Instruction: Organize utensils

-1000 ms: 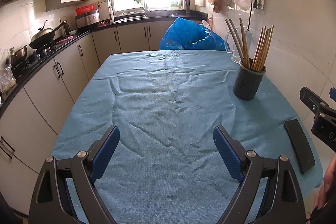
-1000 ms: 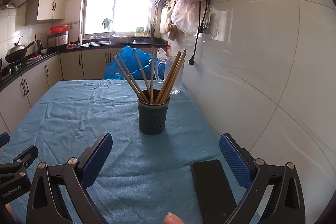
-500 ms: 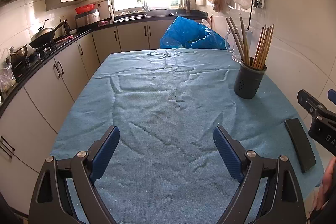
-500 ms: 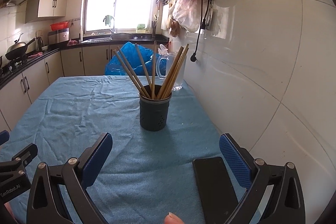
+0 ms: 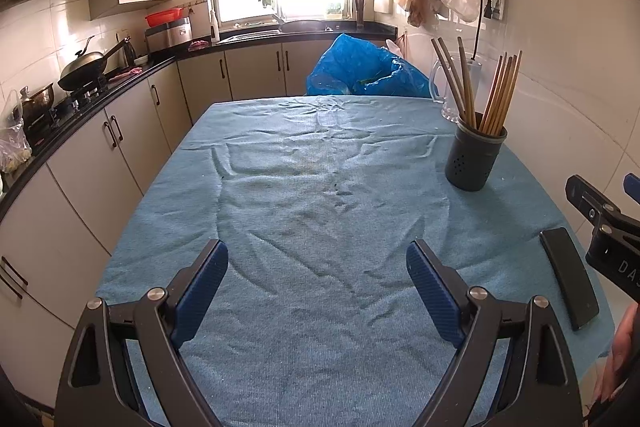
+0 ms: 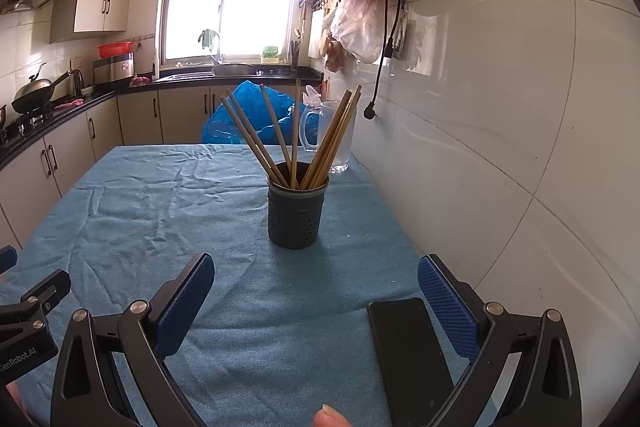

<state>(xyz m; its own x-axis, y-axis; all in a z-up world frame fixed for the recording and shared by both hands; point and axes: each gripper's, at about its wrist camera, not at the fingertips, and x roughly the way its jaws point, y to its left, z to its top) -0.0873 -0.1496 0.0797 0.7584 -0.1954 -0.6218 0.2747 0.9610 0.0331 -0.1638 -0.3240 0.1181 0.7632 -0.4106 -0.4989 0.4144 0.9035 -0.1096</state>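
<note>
At centre frame in the right wrist view, one dark holder stands upright on the blue tablecloth.
About ten chopsticks lean inside; one black phone lies lower right; left gripper and right gripper both gape, grasping nothing.

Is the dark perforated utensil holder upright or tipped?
Upright. The dark perforated utensil holder stands flat on the blue tablecloth, wooden chopsticks fanning out of its top.

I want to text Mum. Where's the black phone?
The black phone lies flat on the blue tablecloth at the table's near right corner, by the tiled wall, nearer the cameras than the chopstick holder.
</note>
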